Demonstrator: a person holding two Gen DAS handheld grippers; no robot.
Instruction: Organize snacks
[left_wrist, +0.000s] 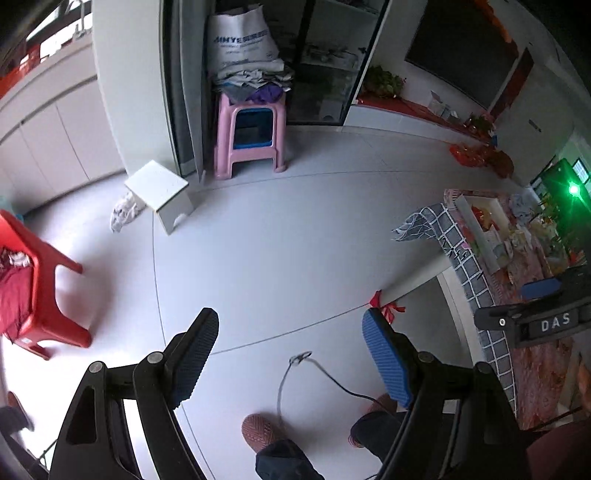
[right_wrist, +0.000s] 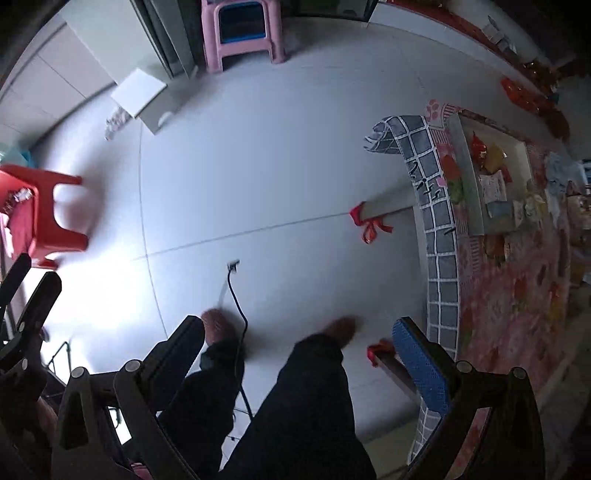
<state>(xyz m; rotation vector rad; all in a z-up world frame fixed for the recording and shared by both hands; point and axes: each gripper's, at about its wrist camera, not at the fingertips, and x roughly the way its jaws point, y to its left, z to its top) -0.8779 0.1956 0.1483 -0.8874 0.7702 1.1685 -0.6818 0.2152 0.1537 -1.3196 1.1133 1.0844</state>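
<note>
Pale grey floor tiles (right_wrist: 280, 155) fill most of both views, and the bench (right_wrist: 517, 295) with its flowered pink cover sits at the right edge. On the bench stands a shallow white tray (right_wrist: 469, 184), and the snacks (right_wrist: 491, 173) lie inside it as a jumble of red, yellow and pale packets. A grey checked cloth (right_wrist: 432, 177) hangs over the bench edge just beside the tray. The left hand-held gripper (left_wrist: 291, 354) is held over the floor, away from the bench, fingers spread wide with nothing between them. The right hand-held gripper (right_wrist: 299, 354) is nearer the bench, likewise spread and empty, above the person's dark trouser legs. Well away from the bench stand a pink stool (left_wrist: 251, 136), a white stool (left_wrist: 162, 192) and a red stool (left_wrist: 40, 288).
</note>
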